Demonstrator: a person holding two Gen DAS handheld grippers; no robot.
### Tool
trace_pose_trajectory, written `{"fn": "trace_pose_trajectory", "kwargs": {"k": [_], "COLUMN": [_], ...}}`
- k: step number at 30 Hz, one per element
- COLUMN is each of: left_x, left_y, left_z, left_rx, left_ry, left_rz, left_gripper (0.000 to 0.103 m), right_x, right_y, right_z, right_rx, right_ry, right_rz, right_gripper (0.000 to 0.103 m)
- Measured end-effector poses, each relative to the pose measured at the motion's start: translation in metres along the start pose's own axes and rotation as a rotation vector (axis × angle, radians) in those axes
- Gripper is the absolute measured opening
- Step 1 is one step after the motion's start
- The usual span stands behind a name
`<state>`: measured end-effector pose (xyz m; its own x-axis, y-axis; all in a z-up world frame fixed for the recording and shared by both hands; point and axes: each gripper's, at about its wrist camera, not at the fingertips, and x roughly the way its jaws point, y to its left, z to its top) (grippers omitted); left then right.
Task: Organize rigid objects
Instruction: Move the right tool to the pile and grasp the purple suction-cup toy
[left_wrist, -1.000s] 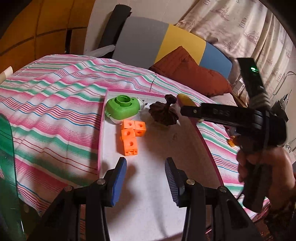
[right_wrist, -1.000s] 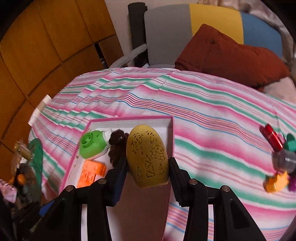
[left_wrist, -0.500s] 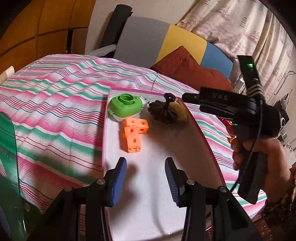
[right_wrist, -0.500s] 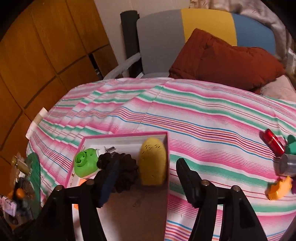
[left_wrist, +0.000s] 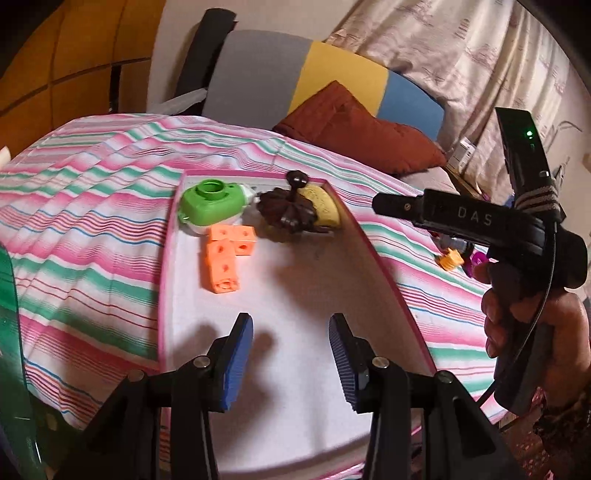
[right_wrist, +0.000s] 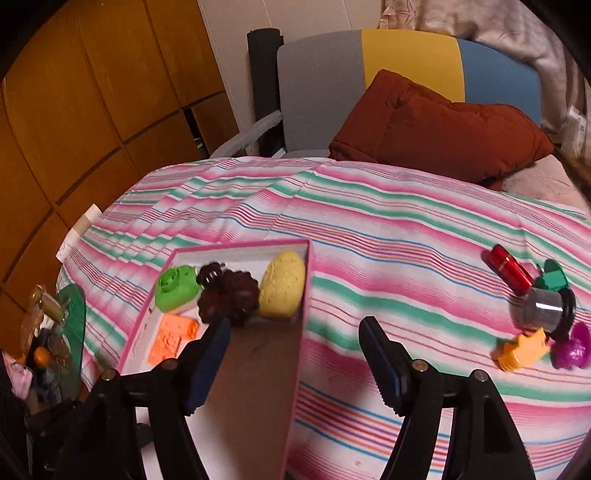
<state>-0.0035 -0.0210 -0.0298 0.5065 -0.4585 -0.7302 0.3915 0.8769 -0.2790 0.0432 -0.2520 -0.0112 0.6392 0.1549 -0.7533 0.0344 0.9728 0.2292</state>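
A: Left gripper (left_wrist: 291, 354) fingers apart, empty, over the pink-rimmed tray (right_wrist: 301, 317). Right gripper (right_wrist: 295, 363) just opened, nothing between; yellow oval (right_wrist: 282, 284) sits in the tray's far right corner.

B: Next we judge the red cylinder (right_wrist: 508, 267) on the striped cloth (right_wrist: 388, 236): light, stiff, slick. We pinch it across the middle.

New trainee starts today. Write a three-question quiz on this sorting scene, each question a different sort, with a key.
1. True or false: the yellow oval piece lies inside the pink-rimmed box.
2. Which sits between the green piece and the yellow oval piece? A) orange blocks B) dark brown piece C) red cylinder
3. Fill in: the right gripper holds ____.

Key: 1 true. 2 B. 3 nothing; its jaws have just been opening and stand empty.
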Motion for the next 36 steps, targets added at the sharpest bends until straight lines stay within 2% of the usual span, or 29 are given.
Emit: {"fn": "trace_pose_trajectory", "kwargs": {"k": [9, 22, 24, 26, 29, 31, 36], "left_x": [0.002, 0.008, 0.008, 0.008, 0.006, 0.006, 0.008], "left_y": [-0.016, -0.06, -0.066, -0.073, -0.079, -0.083, -0.091], "left_z": [-0.003, -0.009, -0.009, -0.01, -0.012, -0.013, -0.016], "left_rx": [0.041, 0.165, 0.18, 0.199, 0.221, 0.23, 0.254], "left_ry": [0.013, 0.037, 0.039, 0.04, 0.04, 0.044, 0.056], "left_rz": [-0.012, -0.066, -0.073, -0.076, -0.076, -0.076, -0.072], "left_gripper": [0.043, 0.043, 0.043, 0.043, 0.043, 0.043, 0.043], "right_x": [-0.009, -0.034, -0.038, -0.046, -0.063, -0.07, -0.067], "right_y": [-0.039, -0.14, -0.149, -0.161, -0.186, -0.21, -0.26], "right_z": [-0.026, -0.057, -0.058, -0.056, -0.047, -0.04, -0.038], "right_rx": [0.032, 0.201, 0.201, 0.177, 0.177, 0.227, 0.324], "right_ry": [0.054, 0.091, 0.082, 0.043, -0.062, -0.109, -0.079], "right_rz": [-0.075, -0.188, -0.221, -0.291, -0.381, -0.428, -0.438], "right_gripper": [0.073, 0.074, 0.074, 0.074, 0.074, 0.074, 0.07]}}
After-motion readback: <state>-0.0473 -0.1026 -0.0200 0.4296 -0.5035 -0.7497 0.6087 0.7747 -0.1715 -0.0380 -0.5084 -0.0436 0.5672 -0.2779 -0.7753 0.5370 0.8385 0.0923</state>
